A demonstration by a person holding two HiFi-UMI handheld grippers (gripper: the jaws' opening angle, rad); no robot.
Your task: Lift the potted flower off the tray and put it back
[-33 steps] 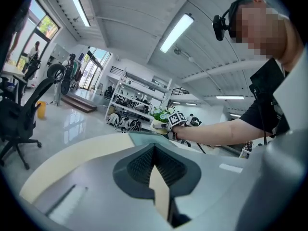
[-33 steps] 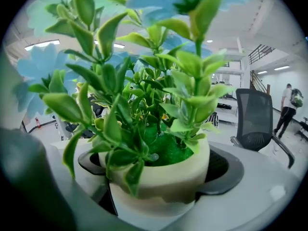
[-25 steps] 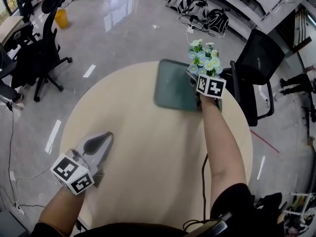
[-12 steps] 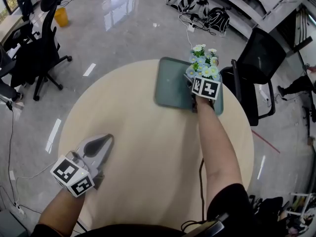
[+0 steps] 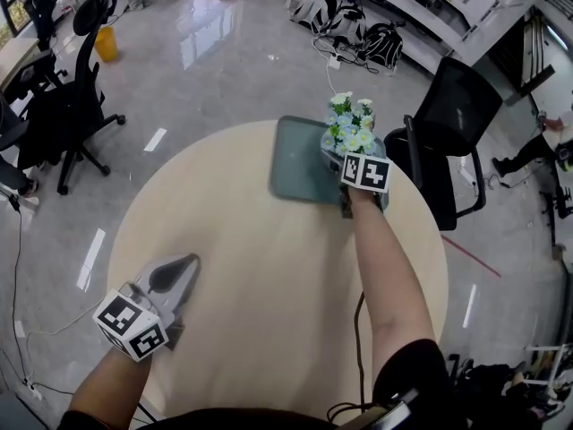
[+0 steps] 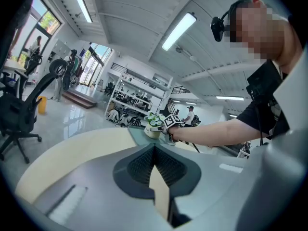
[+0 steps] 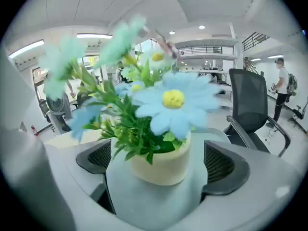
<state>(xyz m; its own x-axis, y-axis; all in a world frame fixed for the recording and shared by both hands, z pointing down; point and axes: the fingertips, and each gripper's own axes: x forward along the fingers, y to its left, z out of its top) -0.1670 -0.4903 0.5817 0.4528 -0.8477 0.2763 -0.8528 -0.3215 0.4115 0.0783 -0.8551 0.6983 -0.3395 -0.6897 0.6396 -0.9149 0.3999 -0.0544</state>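
Note:
The potted flower (image 5: 347,129), blue and white blooms in a cream pot (image 7: 161,165), stands on the grey-green tray (image 5: 297,164) at the far side of the round beige table (image 5: 269,267). My right gripper (image 5: 346,158) reaches around it. Its jaws are opening, and the pot sits between the pads (image 7: 222,163) with a gap on each side. My left gripper (image 5: 182,265) rests shut near the table's near left edge, with nothing in it. In the left gripper view its jaws (image 6: 154,150) meet, and the flower (image 6: 154,121) shows far off.
A black office chair (image 5: 452,128) stands just beyond the table's right side, close to the tray. More chairs (image 5: 63,106) stand on the floor at left. Bags and cables (image 5: 358,30) lie further back, and a person (image 7: 281,88) stands in the distance.
The right gripper and the flower have sunk a little toward the tray. The left gripper has stayed where it was.

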